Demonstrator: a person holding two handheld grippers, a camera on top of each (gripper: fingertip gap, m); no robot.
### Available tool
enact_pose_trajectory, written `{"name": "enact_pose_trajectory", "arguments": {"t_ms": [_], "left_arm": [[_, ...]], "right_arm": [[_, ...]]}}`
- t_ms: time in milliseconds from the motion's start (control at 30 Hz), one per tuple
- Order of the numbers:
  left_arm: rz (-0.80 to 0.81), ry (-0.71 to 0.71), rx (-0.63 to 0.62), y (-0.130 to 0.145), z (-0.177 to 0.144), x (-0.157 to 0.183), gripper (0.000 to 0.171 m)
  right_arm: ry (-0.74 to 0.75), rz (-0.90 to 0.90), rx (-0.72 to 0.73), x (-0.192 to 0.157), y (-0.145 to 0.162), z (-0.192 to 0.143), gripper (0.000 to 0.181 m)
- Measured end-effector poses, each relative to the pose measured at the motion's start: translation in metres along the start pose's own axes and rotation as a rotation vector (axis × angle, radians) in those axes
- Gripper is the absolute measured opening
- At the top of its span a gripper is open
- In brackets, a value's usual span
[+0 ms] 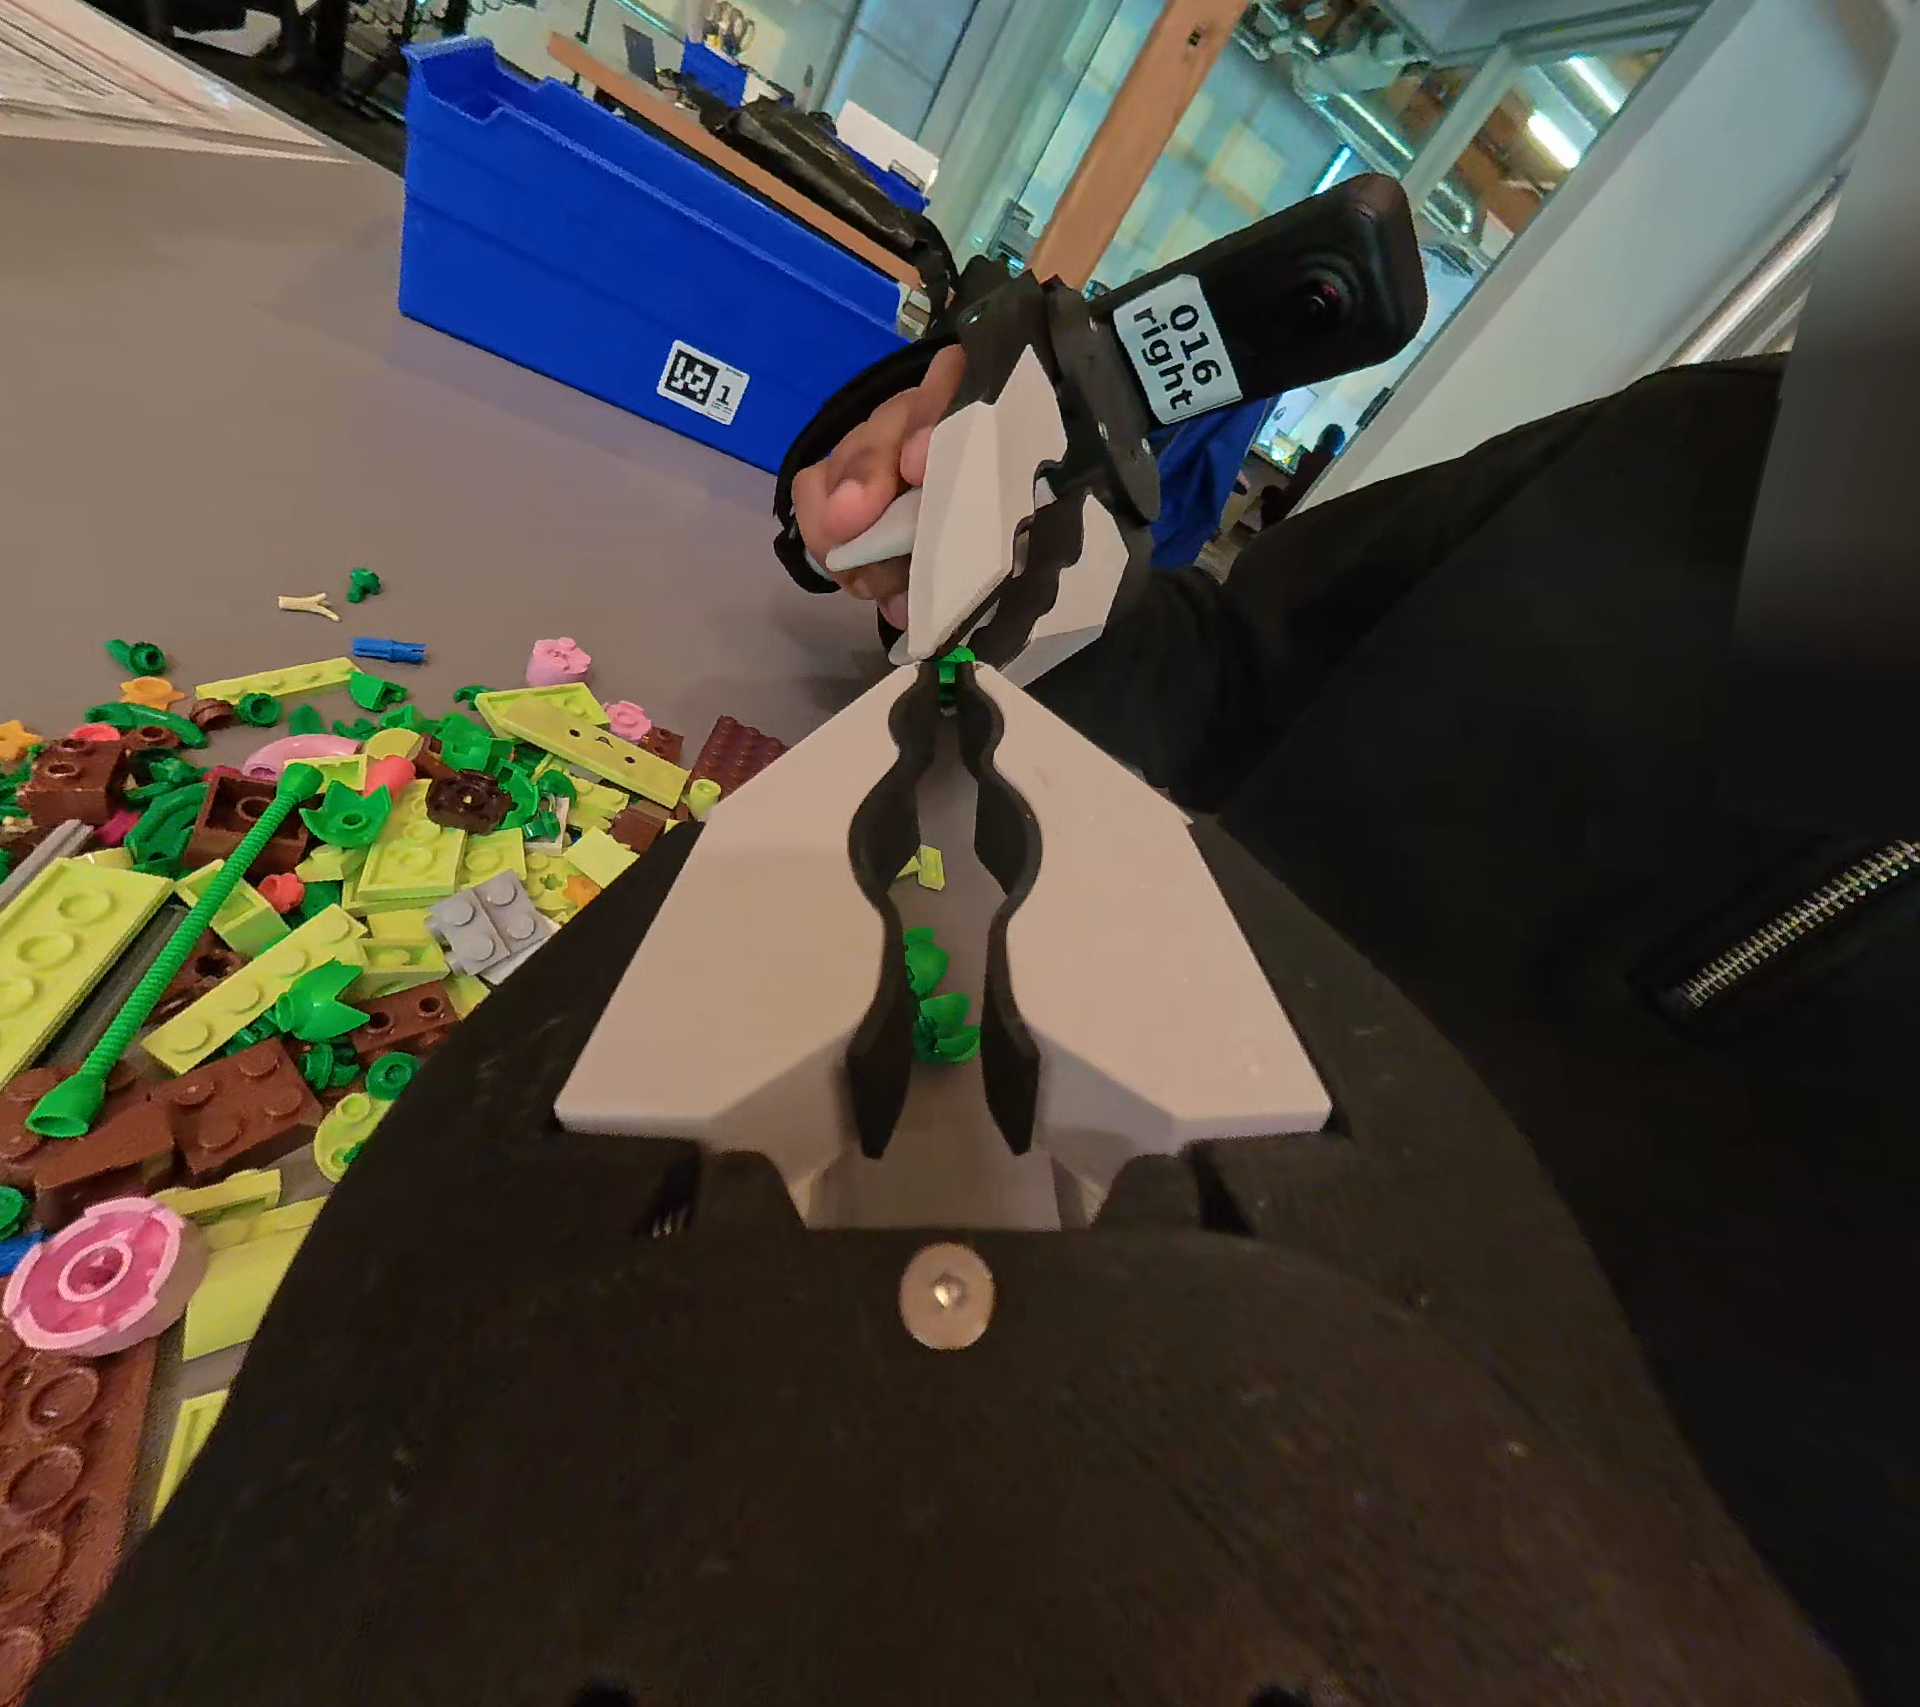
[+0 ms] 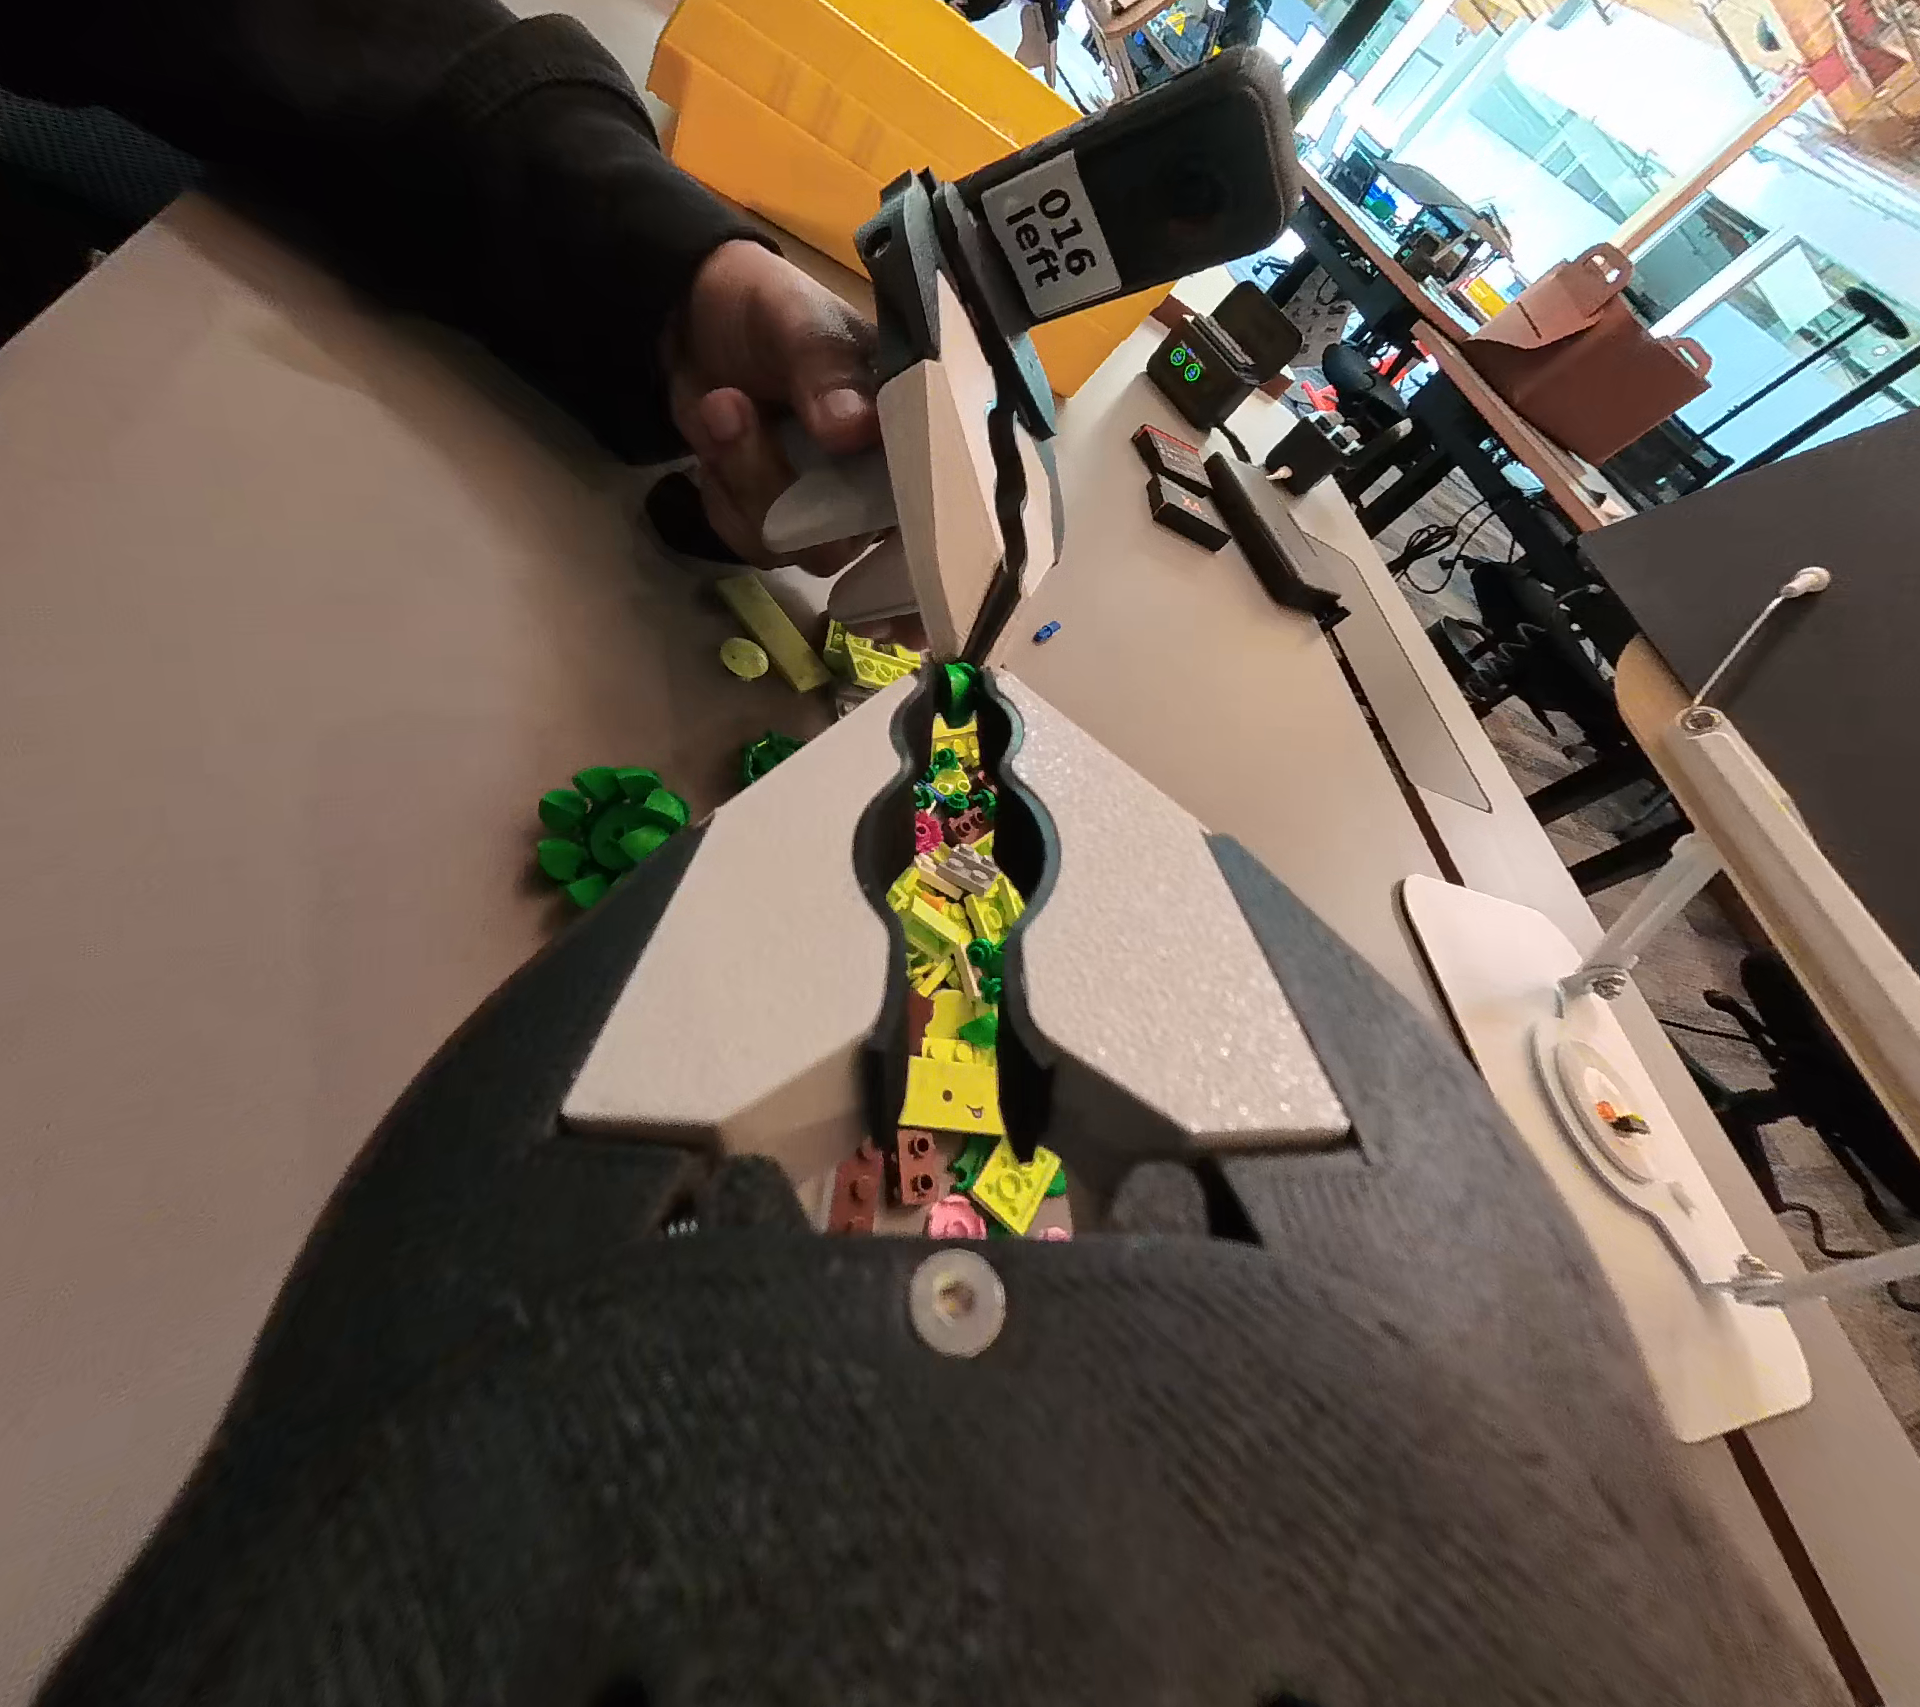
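Observation:
My two grippers meet tip to tip above the grey table (image 1: 468,431). In the left wrist view, my left gripper (image 1: 948,683) is shut on a small green piece (image 1: 948,693). The right gripper (image 1: 951,651) comes down from above and touches the top of the same piece. In the right wrist view, my right gripper (image 2: 956,693) is shut on the green piece (image 2: 956,687). The left gripper (image 2: 974,644) stands just above it with its fingers pressed close together at the piece's top. A hand holds each gripper.
A pile of lime, brown, green and pink bricks (image 1: 312,878) lies left of and under the grippers. A blue bin (image 1: 623,255) stands behind. Yellow bins (image 2: 852,68) and black devices (image 2: 1184,473) sit farther off. A green leafy ring (image 2: 603,831) lies apart. The grippers are tip to tip, or close to it.

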State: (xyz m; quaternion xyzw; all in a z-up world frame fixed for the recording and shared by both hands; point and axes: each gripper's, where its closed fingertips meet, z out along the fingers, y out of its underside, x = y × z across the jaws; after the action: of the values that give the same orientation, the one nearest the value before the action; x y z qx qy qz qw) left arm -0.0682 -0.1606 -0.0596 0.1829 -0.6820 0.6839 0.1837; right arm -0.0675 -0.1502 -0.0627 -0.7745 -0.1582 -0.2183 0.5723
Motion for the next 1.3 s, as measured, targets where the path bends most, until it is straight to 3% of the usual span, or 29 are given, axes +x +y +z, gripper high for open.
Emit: {"name": "enact_pose_trajectory", "arguments": {"t_ms": [267, 967, 1000, 1067, 1133, 1300], "left_arm": [[-0.026, 0.033, 0.038, -0.008, -0.003, 0.005, 0.000], [-0.125, 0.143, 0.021, -0.004, -0.002, 0.015, 0.000], [-0.111, 0.132, 0.030, -0.006, -0.002, 0.014, 0.000], [-0.056, 0.089, 0.062, -0.010, -0.002, 0.012, 0.020], [0.033, 0.026, 0.066, -0.013, -0.004, 0.009, 0.028], [0.389, -0.262, -0.093, 0.000, -0.004, -0.013, 0.025]], "right_arm": [[0.011, 0.011, 0.030, 0.004, -0.003, -0.003, 0.018], [-0.039, 0.024, 0.101, -0.004, -0.018, -0.009, 0.002], [-0.039, 0.037, 0.100, -0.003, -0.018, -0.009, 0.002], [-0.030, 0.070, 0.091, 0.001, -0.016, -0.009, 0.001], [-0.022, 0.108, 0.079, 0.005, -0.013, -0.010, 0.001], [-0.043, 0.221, 0.000, 0.008, 0.002, -0.005, 0.001]]}}
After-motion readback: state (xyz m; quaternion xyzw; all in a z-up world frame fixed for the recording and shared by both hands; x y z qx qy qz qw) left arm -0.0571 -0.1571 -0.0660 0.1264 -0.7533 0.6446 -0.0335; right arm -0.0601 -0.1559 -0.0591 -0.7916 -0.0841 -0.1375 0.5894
